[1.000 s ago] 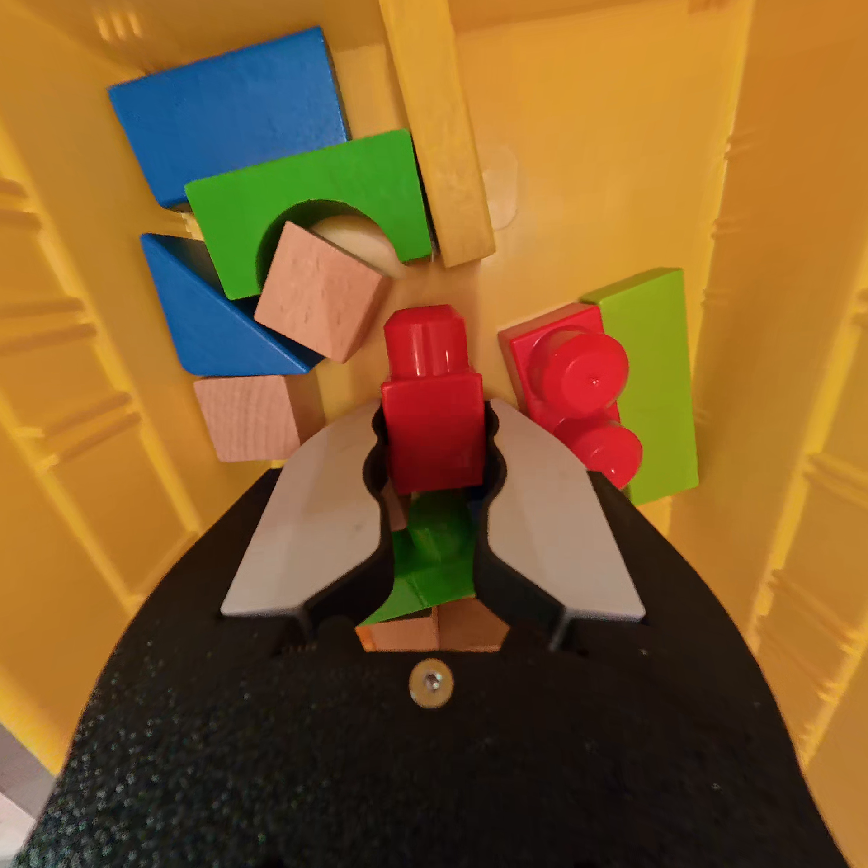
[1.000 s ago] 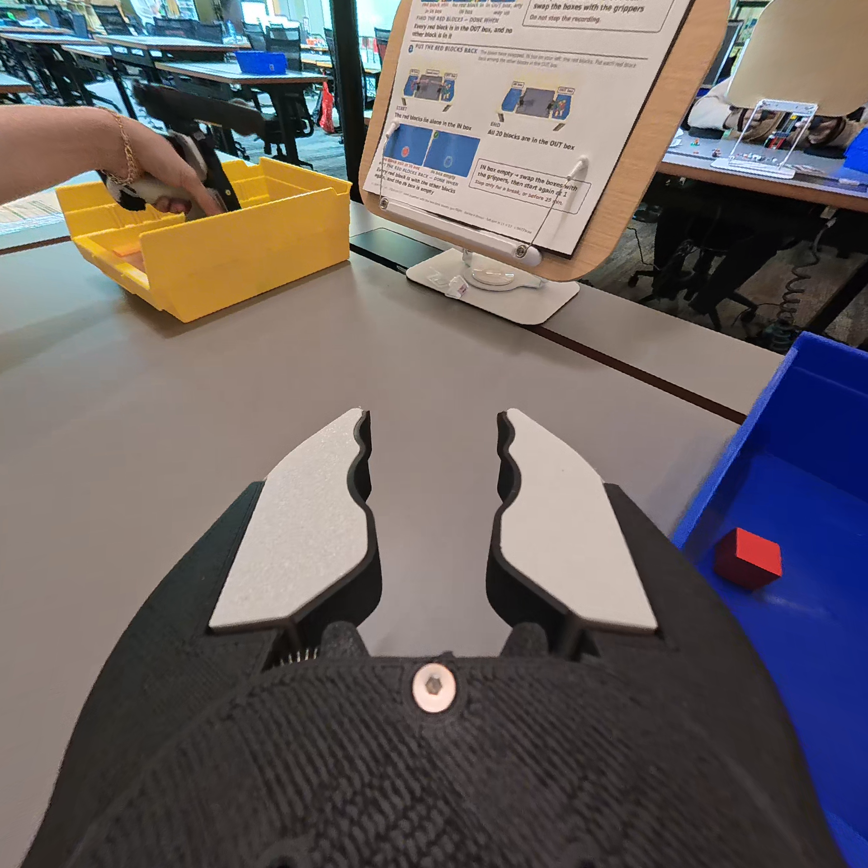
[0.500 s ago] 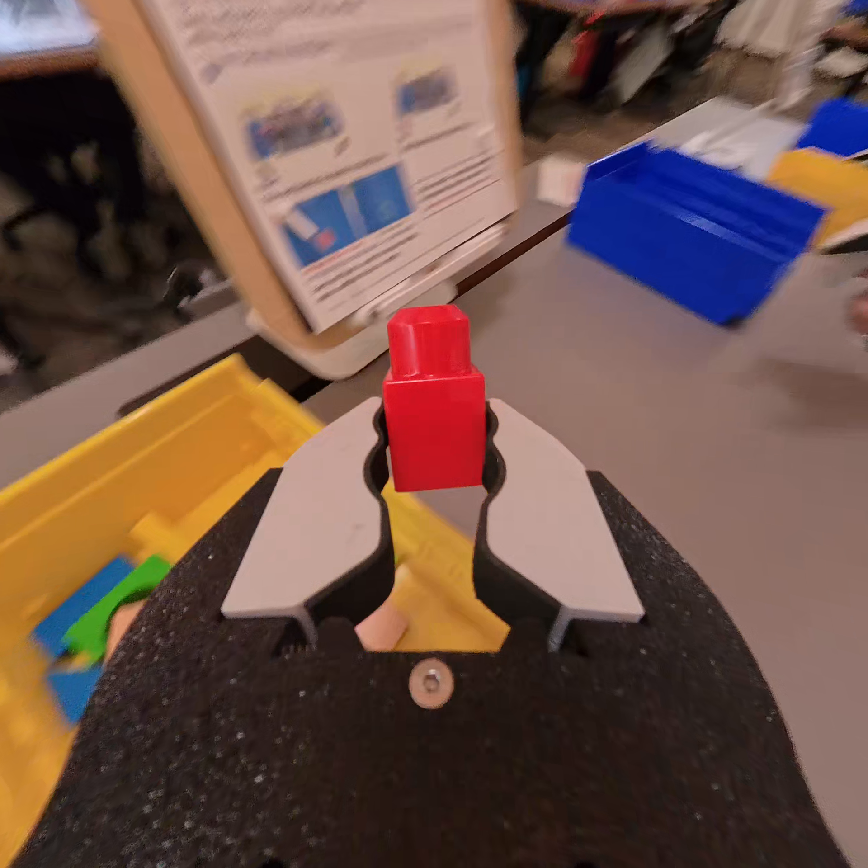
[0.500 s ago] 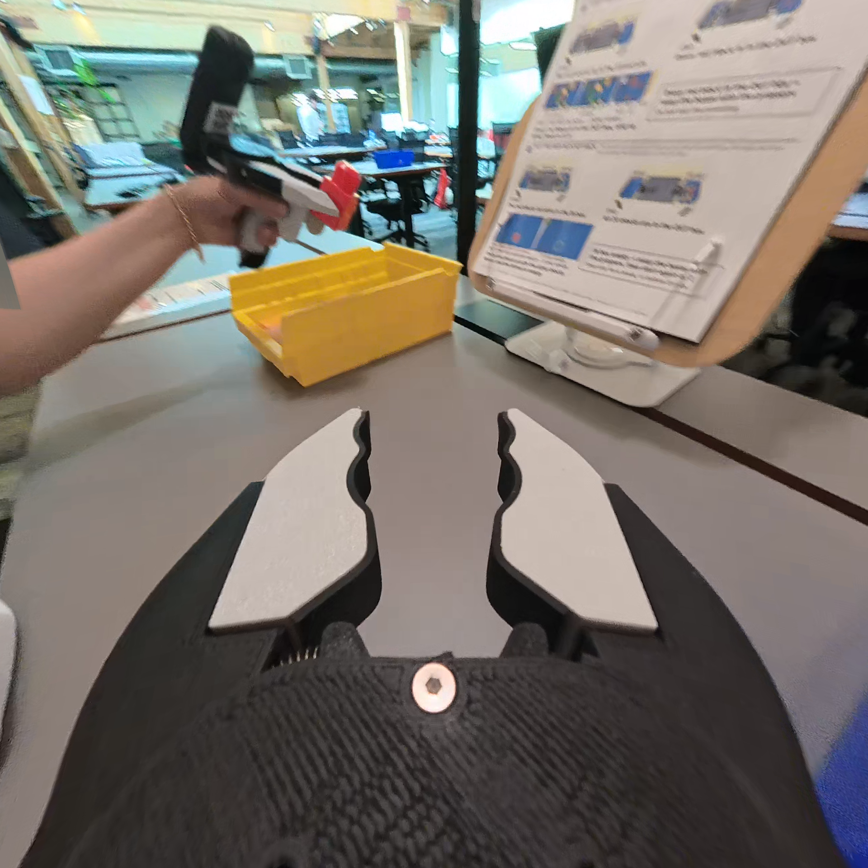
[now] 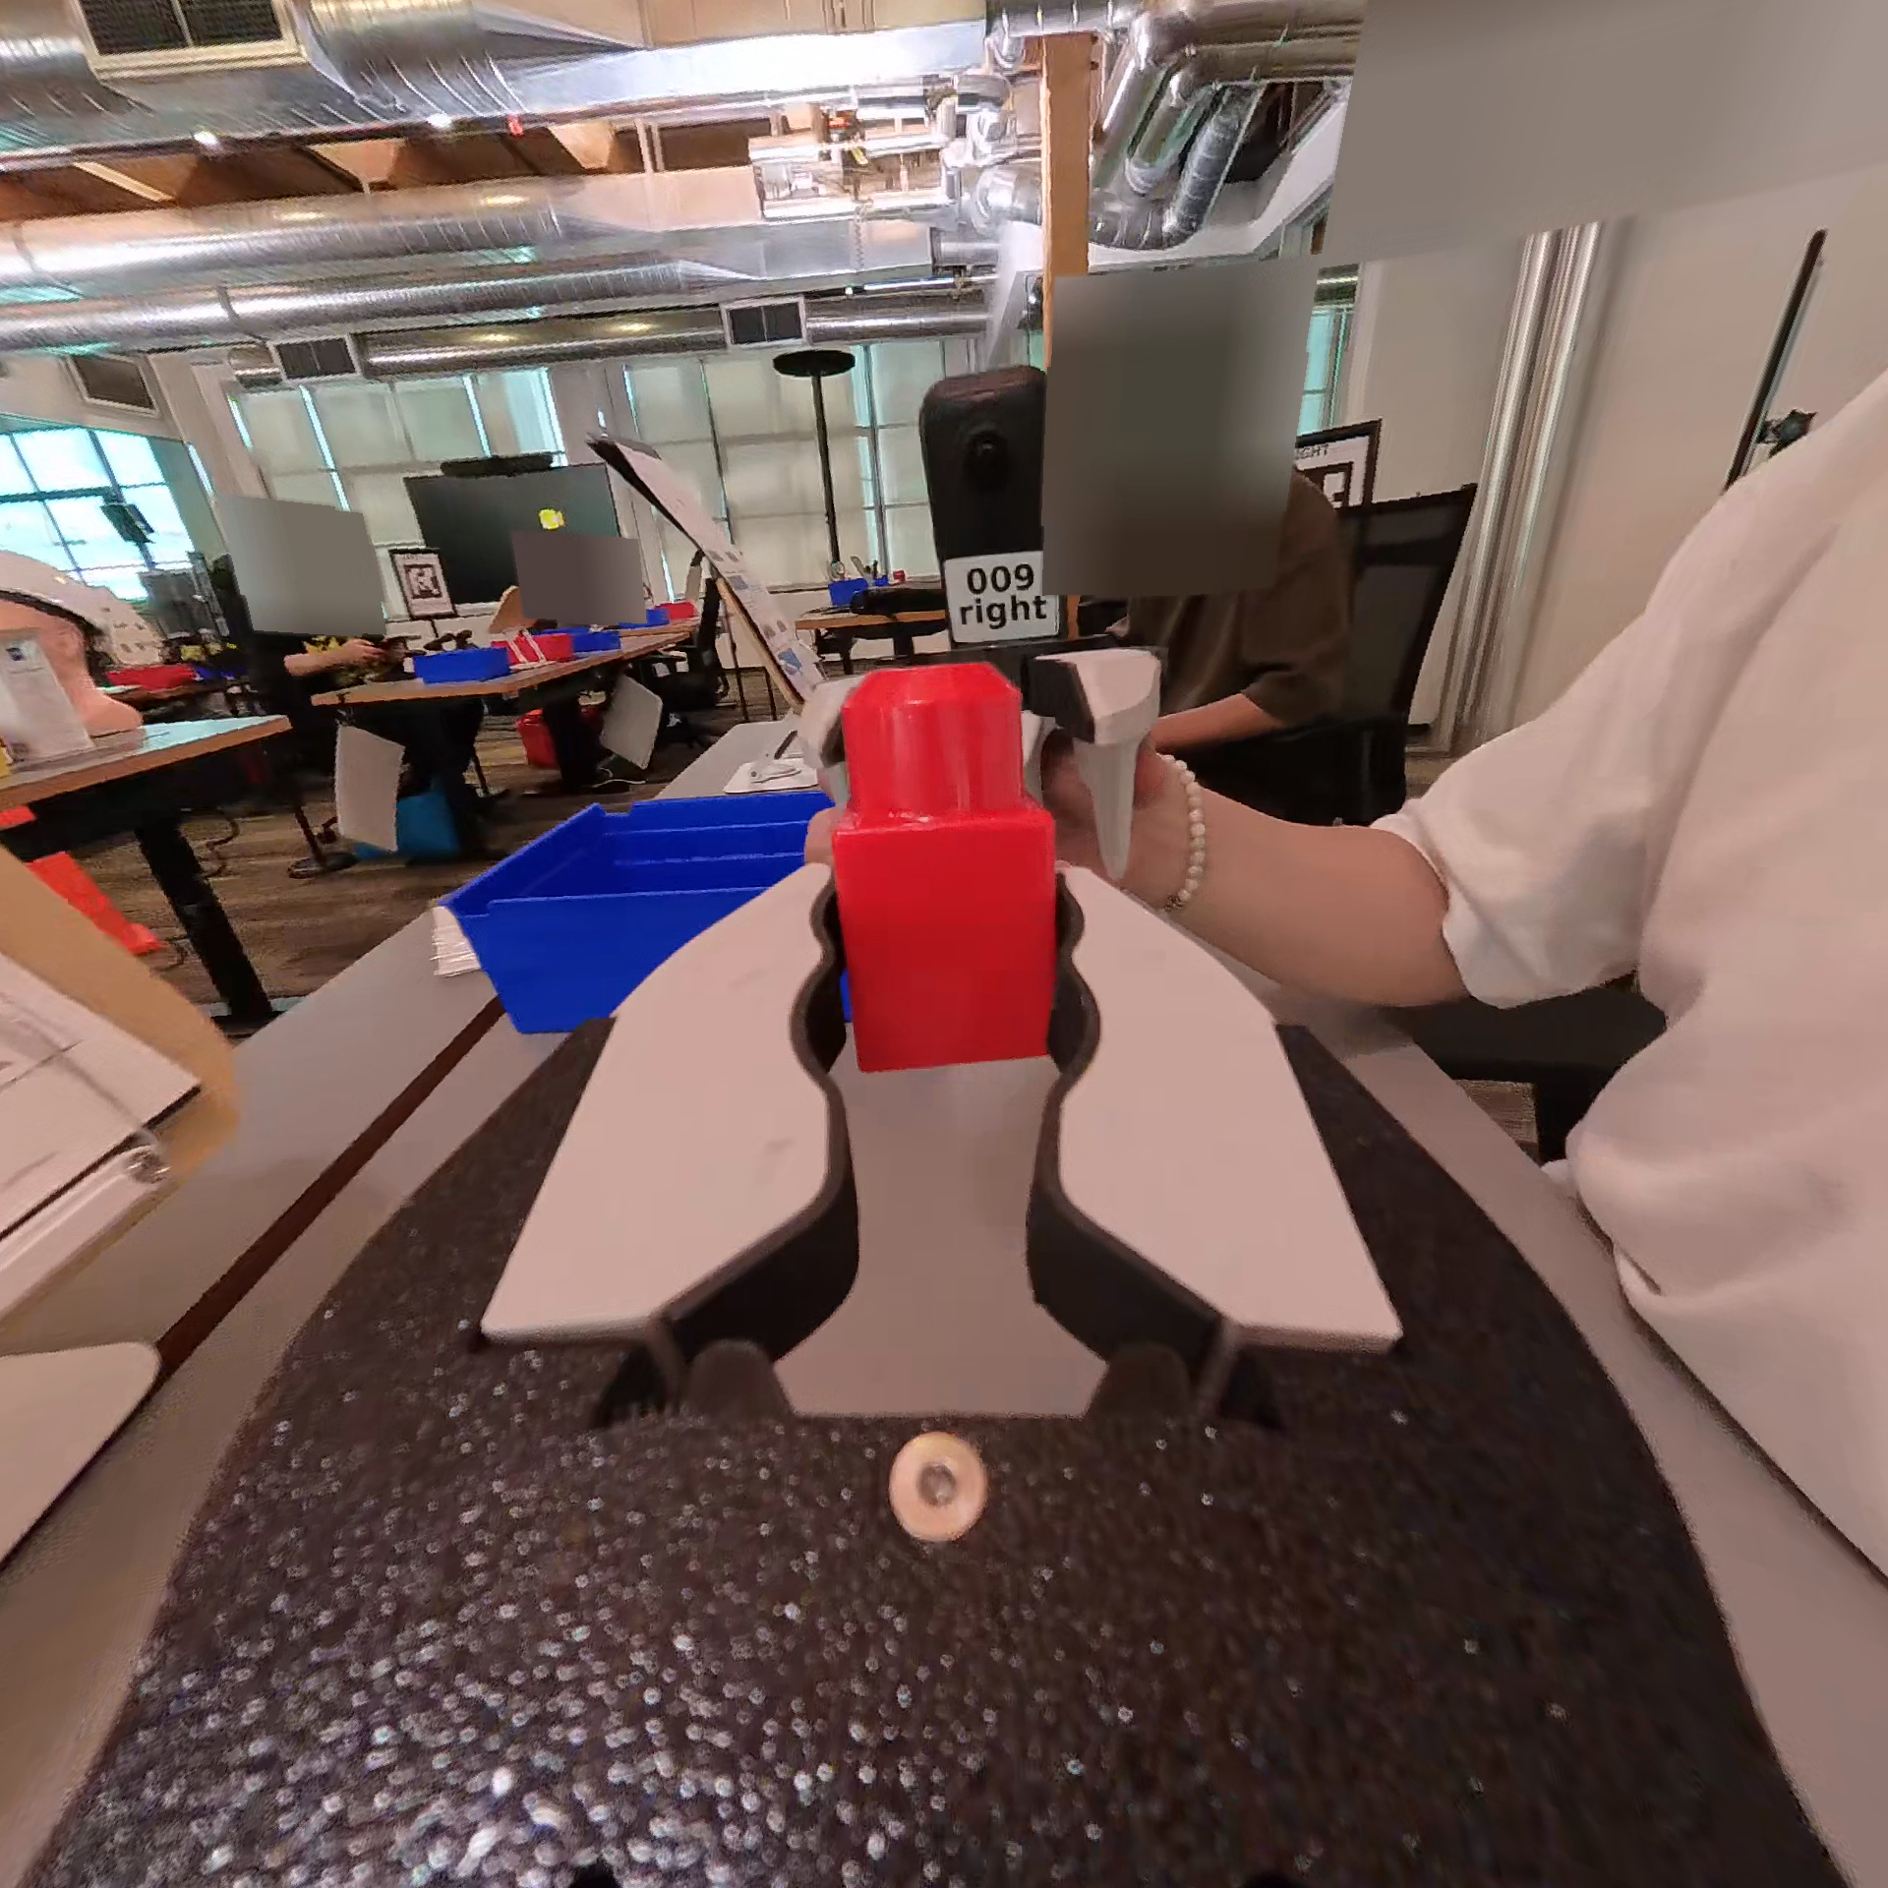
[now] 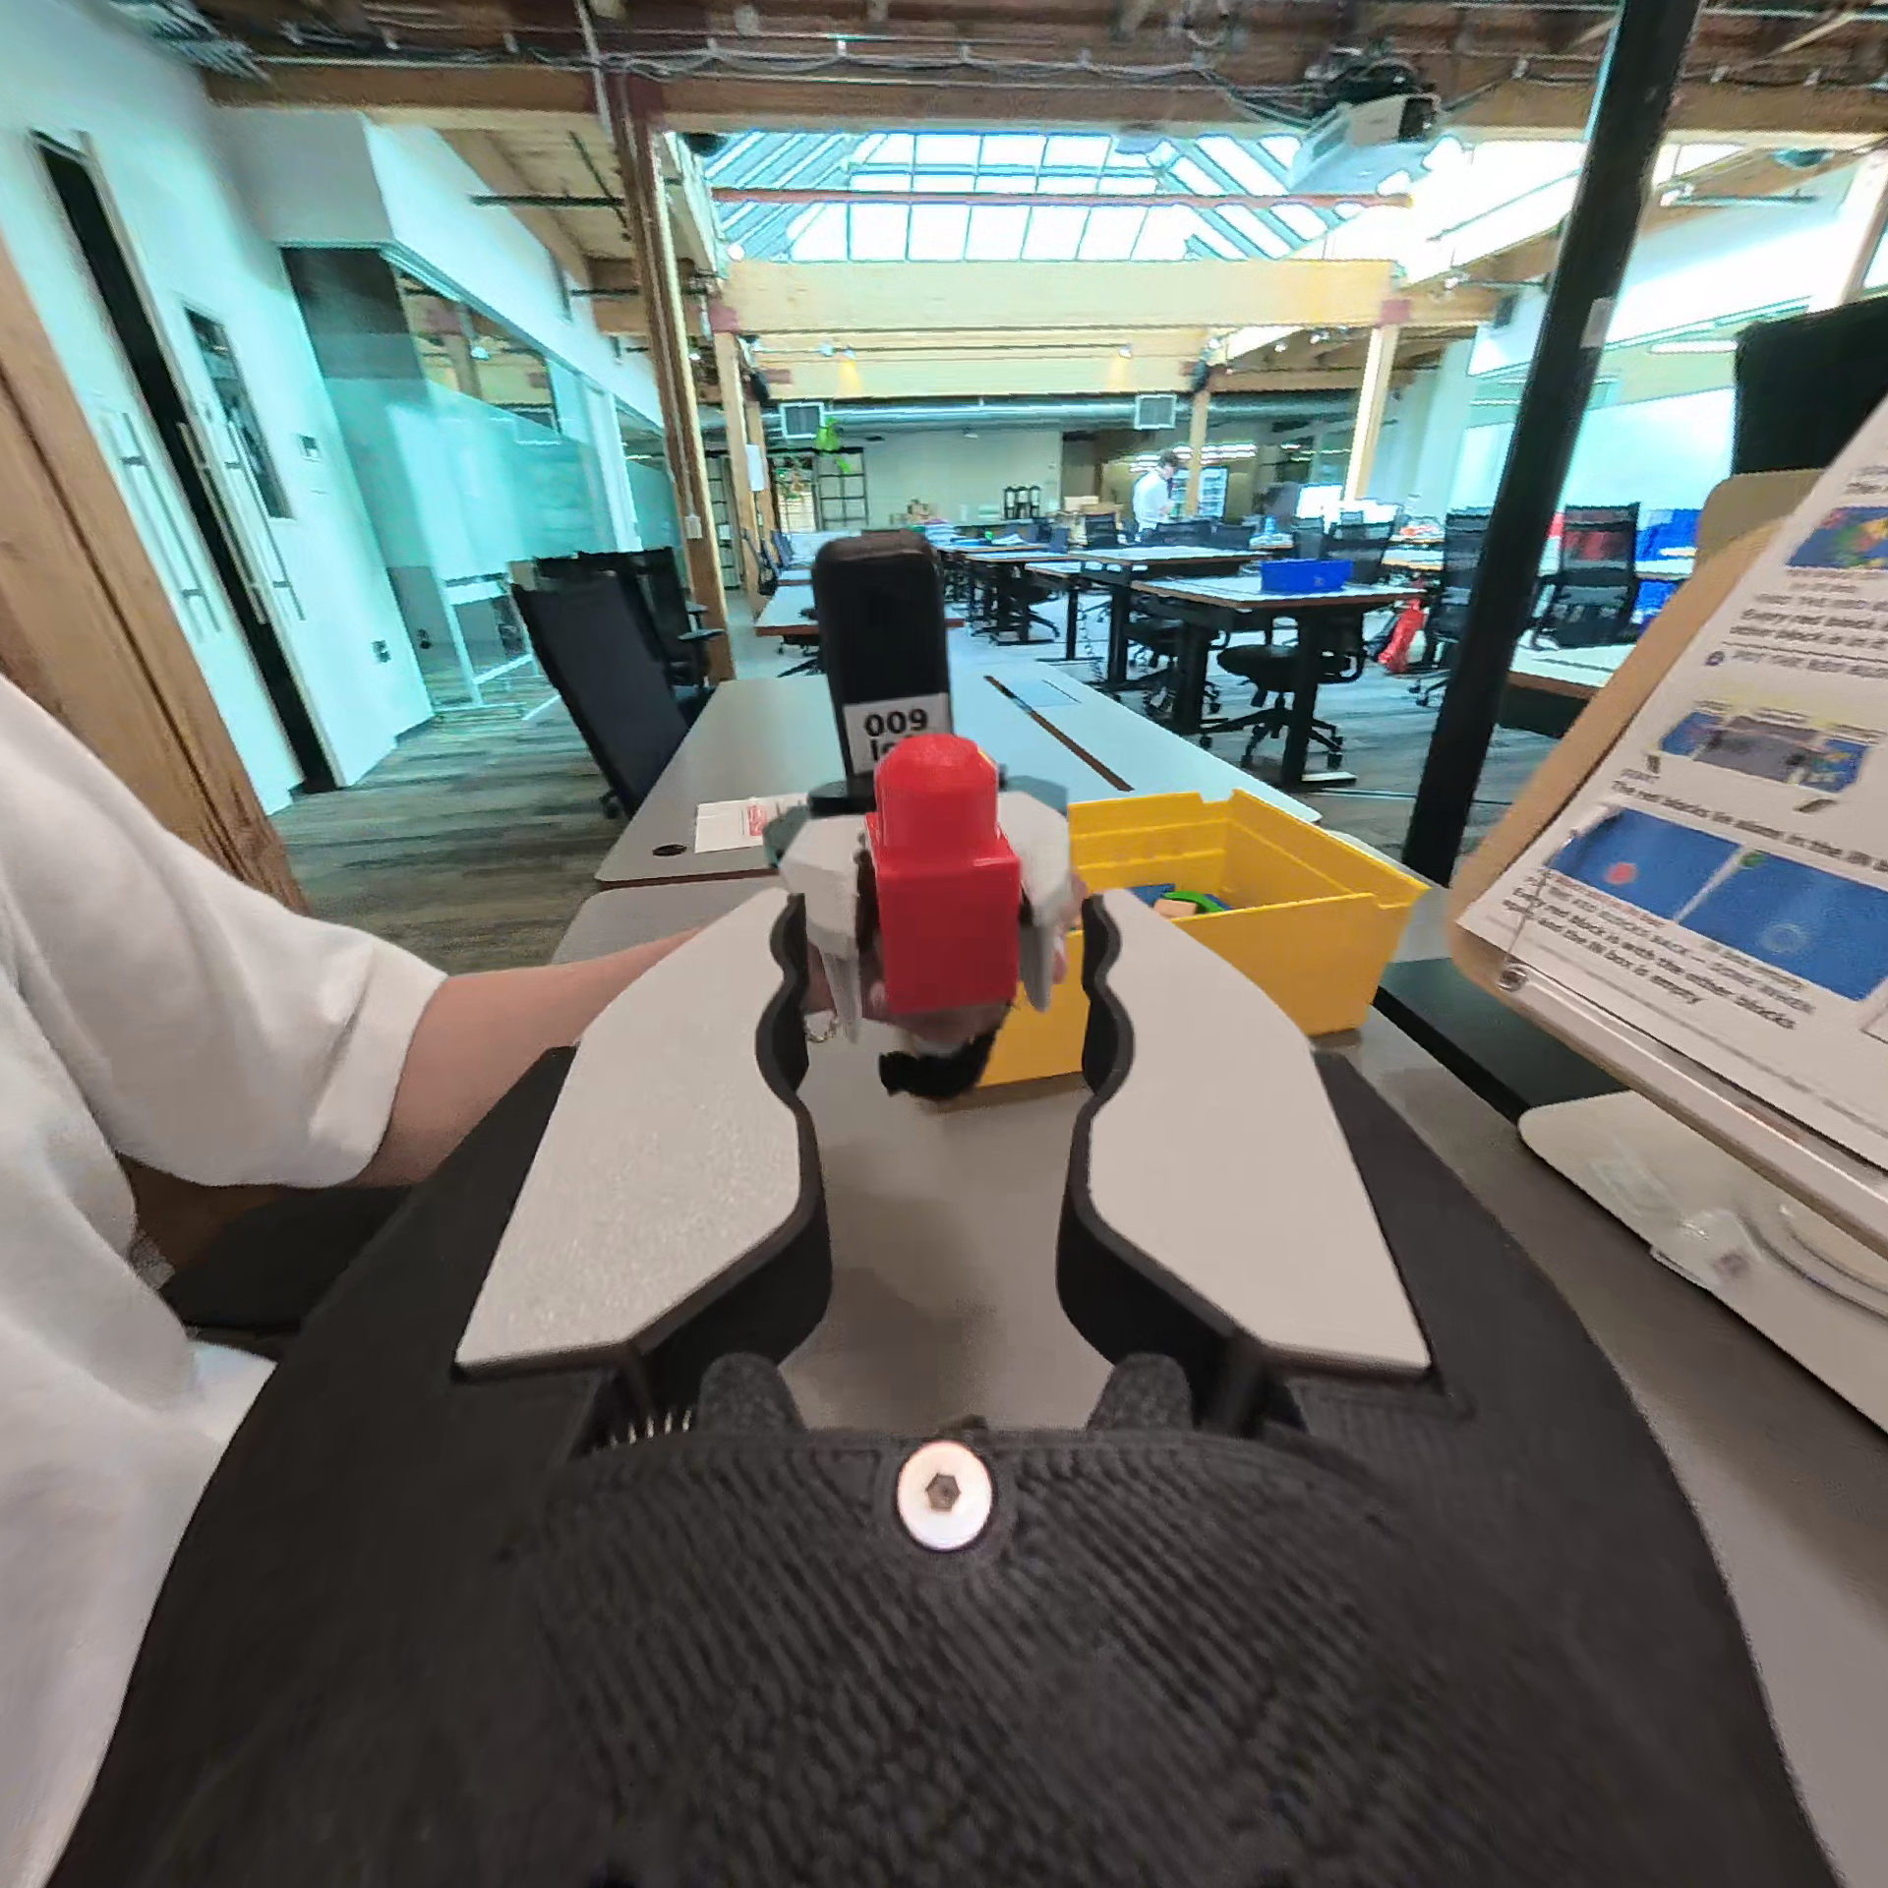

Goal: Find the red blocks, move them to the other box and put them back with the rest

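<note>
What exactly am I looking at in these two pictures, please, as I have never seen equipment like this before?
No robot arm is here: a person holds a two-fingered claw in each hand, and each claw carries a camera looking forward along its fingers.

The left camera's picture shows the left claw gripping a red block, a cube with a round stud, pads pressed on its sides. Beyond it sit the grey table and a blue box.

The right camera's picture shows the right claw open and holding nothing. It faces the left one, so the same red block appears farther off, with a yellow box of mixed blocks behind it and an instruction sheet on a stand.
</note>
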The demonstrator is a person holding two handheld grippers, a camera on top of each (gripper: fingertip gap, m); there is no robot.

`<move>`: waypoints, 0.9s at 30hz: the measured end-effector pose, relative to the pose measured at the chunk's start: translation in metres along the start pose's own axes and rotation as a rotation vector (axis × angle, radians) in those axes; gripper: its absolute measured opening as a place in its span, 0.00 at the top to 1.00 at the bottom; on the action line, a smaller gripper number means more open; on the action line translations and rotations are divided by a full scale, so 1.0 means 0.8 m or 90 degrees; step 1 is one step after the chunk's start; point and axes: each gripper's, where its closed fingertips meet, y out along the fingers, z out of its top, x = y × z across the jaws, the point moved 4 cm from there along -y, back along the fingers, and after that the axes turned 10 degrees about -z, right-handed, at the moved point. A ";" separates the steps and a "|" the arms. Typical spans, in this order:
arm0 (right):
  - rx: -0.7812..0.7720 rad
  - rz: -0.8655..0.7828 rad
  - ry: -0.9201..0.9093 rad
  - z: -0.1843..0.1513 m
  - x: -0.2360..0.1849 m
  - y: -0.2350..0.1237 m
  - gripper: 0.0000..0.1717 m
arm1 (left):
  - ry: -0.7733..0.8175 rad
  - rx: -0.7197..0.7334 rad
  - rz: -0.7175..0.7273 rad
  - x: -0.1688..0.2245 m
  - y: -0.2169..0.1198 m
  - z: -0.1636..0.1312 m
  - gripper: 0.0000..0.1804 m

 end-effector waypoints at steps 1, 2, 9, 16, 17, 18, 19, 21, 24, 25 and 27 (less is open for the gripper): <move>-0.004 0.003 -0.002 -0.003 -0.002 0.002 0.71 | -0.003 0.002 -0.012 0.001 0.008 -0.005 0.80; -0.011 0.003 -0.005 -0.007 -0.003 0.003 0.72 | -0.004 0.003 -0.020 0.002 0.015 -0.008 0.80; -0.041 -0.002 -0.035 -0.020 -0.003 0.000 0.75 | -0.011 0.002 -0.051 0.008 0.041 -0.016 0.80; -0.056 -0.004 -0.068 -0.023 -0.003 -0.003 0.81 | -0.018 -0.007 -0.013 0.004 0.044 -0.022 0.80; -0.067 -0.012 -0.071 -0.025 -0.001 -0.003 0.81 | -0.018 -0.017 0.000 0.003 0.044 -0.025 0.80; -0.074 -0.018 -0.076 -0.026 0.000 -0.004 0.81 | -0.018 -0.023 0.013 0.003 0.045 -0.026 0.80; -0.075 -0.025 -0.080 -0.025 0.001 -0.005 0.81 | -0.016 -0.024 0.029 0.002 0.046 -0.026 0.80; -0.074 -0.055 -0.082 -0.019 0.008 -0.012 0.81 | -0.009 -0.029 0.068 -0.001 0.047 -0.024 0.77; -0.088 -0.173 -0.063 0.000 0.042 -0.043 0.81 | -0.006 -0.067 0.134 -0.005 0.044 -0.029 0.71; -0.111 -0.246 -0.042 0.005 0.062 -0.064 0.81 | -0.010 -0.087 0.165 -0.007 0.041 -0.033 0.71; -0.162 -0.389 -0.011 0.017 0.102 -0.117 0.81 | -0.016 -0.128 0.218 -0.005 0.033 -0.045 0.69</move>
